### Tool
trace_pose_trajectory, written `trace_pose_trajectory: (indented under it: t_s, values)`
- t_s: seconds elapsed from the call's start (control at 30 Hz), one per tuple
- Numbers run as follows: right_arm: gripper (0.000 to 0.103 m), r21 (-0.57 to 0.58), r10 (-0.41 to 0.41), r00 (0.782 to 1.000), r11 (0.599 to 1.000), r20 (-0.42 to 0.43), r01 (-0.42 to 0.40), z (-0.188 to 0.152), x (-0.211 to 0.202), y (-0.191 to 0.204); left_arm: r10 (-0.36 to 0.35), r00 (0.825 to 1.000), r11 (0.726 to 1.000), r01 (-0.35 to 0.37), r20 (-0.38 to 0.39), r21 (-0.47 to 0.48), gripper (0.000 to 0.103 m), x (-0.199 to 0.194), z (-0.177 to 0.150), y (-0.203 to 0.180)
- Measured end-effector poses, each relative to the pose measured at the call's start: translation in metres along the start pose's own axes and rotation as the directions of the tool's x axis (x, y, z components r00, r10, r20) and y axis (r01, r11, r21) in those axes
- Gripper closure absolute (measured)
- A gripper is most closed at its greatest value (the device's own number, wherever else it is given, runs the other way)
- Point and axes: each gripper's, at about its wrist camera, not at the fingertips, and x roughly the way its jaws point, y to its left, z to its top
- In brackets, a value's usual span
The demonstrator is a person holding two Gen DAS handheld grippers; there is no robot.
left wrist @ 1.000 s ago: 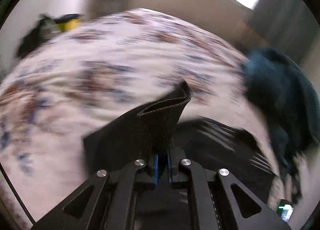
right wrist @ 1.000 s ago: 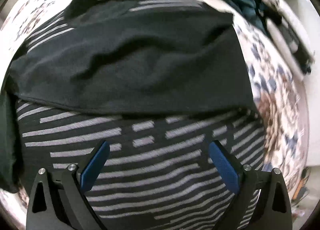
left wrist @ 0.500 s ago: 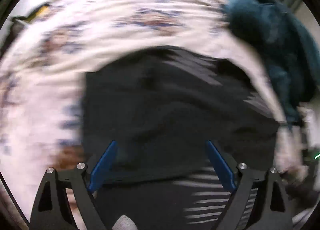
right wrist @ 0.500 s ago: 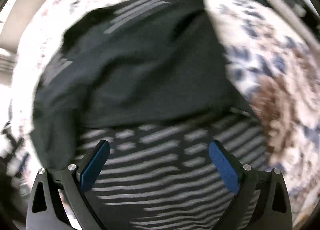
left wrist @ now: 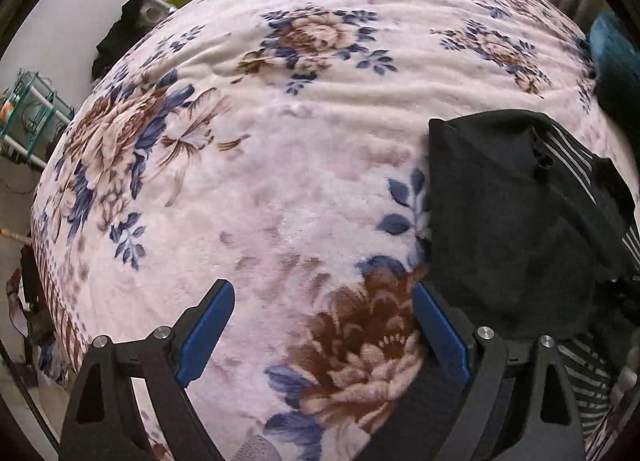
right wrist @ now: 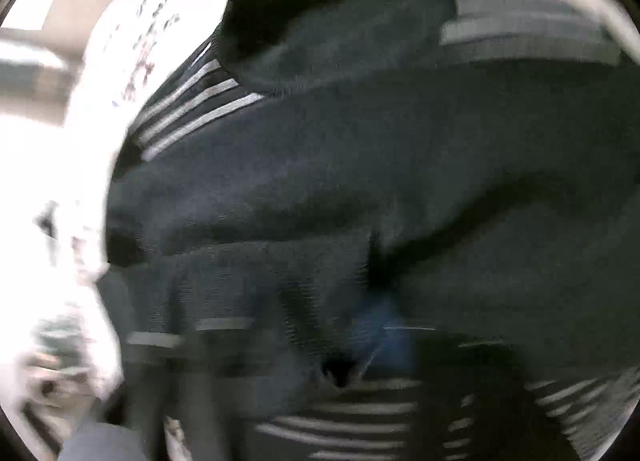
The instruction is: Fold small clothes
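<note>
The black garment [left wrist: 508, 221] lies on the bed, partly folded over itself, at the right side of the left wrist view. Its near edge passes just behind the right-hand finger of the left gripper [left wrist: 320, 325]; most of the cloth lies to the right of both fingers, none between them. The left gripper's fingers [left wrist: 206, 319] are spread wide and released, with only blanket in the gap.

The garment is a matte, fine-knit black fabric with panels of thin grey-white horizontal stripes showing at its right and lower edges. A ridged seam runs across the upper fold.

In the right wrist view the same garment [right wrist: 360, 181] fills nearly the whole frame, heavily motion-blurred. A blue patch low in the centre appears to be a finger pad; whether the right gripper [right wrist: 376, 341] is clenched or released cannot be told.

The floral blanket [left wrist: 280, 141] is plush fleece, cream with brown and blue flowers. A teal cloth [left wrist: 616, 61] lies at the far right edge. No legible writing appears.
</note>
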Motion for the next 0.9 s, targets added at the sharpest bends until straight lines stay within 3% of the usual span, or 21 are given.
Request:
trace_pose_trajectory:
  t_s: [0.13,0.33,0.37,0.47,0.63,0.9]
  values:
    - [0.098,-0.07,-0.033,0.99,0.997,0.134,0.042,-0.005,-0.05,-0.017,-0.03,1.0,1.0,0.03,0.007,0.001,0.012,0.003,0.011,-0.015]
    - [0.098,0.029,-0.162,0.945,0.987,0.284,0.161,0.003,-0.131,-0.096,-0.103,0.994,0.994,0.101,0.036,0.049,0.012,0.004,0.032,-0.064]
    - [0.098,0.044,-0.188,0.937,0.982,0.294,0.184,0.0,-0.135,-0.092,-0.115,0.992,0.992,0.113,0.041,0.061,0.012,0.005,0.036,-0.075]
    - [0.098,0.122,-0.282,0.916,0.959,0.286,0.257,0.012,-0.145,-0.137,-0.147,0.988,0.984,0.141,0.047,0.111,0.012,0.012,0.048,-0.11]
    - [0.098,0.225,-0.312,0.924,0.938,0.222,0.263,0.025,-0.123,-0.168,-0.165,0.984,0.965,0.148,0.061,0.214,0.012,0.03,0.075,-0.169]
    - [0.098,0.232,-0.351,0.911,0.925,0.217,0.301,0.026,-0.107,-0.186,-0.085,0.995,0.947,0.063,0.055,0.314,0.012,0.075,0.115,-0.215]
